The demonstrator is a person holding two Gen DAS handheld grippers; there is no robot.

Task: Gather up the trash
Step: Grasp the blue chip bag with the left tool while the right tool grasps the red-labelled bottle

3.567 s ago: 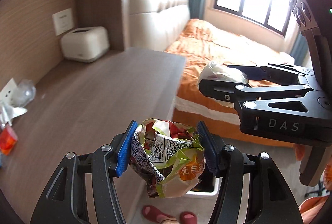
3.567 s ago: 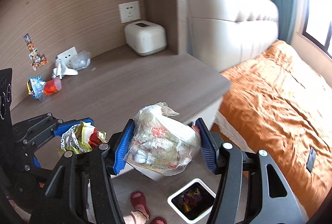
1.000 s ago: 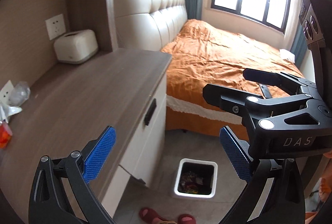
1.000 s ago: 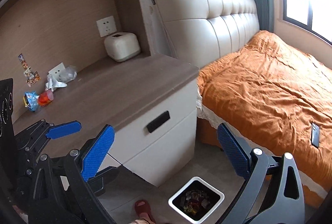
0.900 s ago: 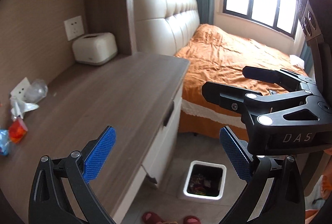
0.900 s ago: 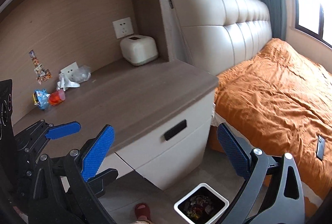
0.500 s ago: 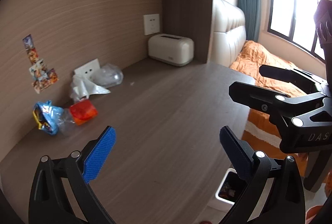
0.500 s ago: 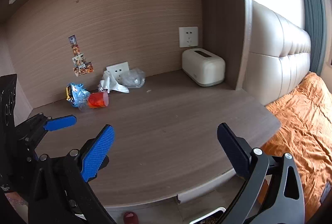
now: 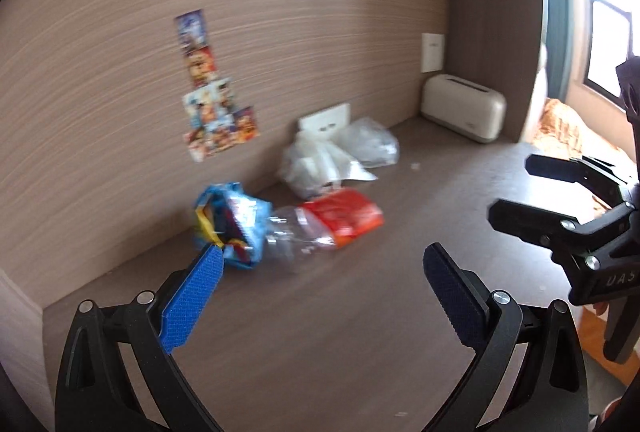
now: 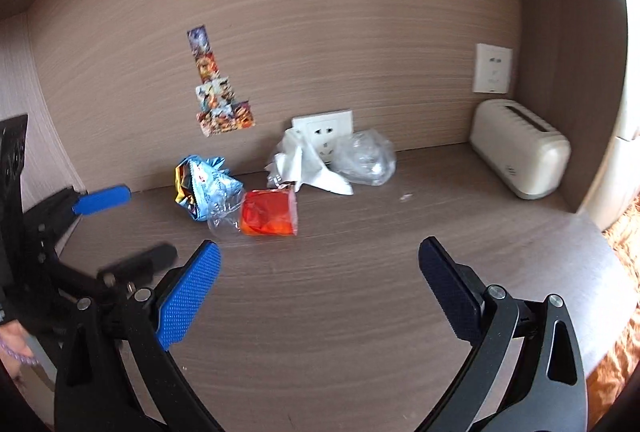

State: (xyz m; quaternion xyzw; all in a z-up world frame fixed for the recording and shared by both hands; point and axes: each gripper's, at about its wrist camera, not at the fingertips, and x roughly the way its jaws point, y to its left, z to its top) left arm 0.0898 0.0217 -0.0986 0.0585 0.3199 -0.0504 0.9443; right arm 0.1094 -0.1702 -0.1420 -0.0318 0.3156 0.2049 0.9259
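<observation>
Both grippers, left (image 9: 320, 272) and right (image 10: 320, 264), fingers wide and empty, have swung nearer the desk's blurred wrappers (image 9: 228, 220).

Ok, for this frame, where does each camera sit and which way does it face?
Left wrist: sits on the left tool, looking along its open blue pads across the desk at the trash by the wall; the right tool shows at the right edge.
Right wrist: sits on the right tool, facing the wall more squarely; the left tool shows at the left edge.
Shared: blue wrapper, orange-labelled bottle, white tissue, clear bag, cream tissue box.
</observation>
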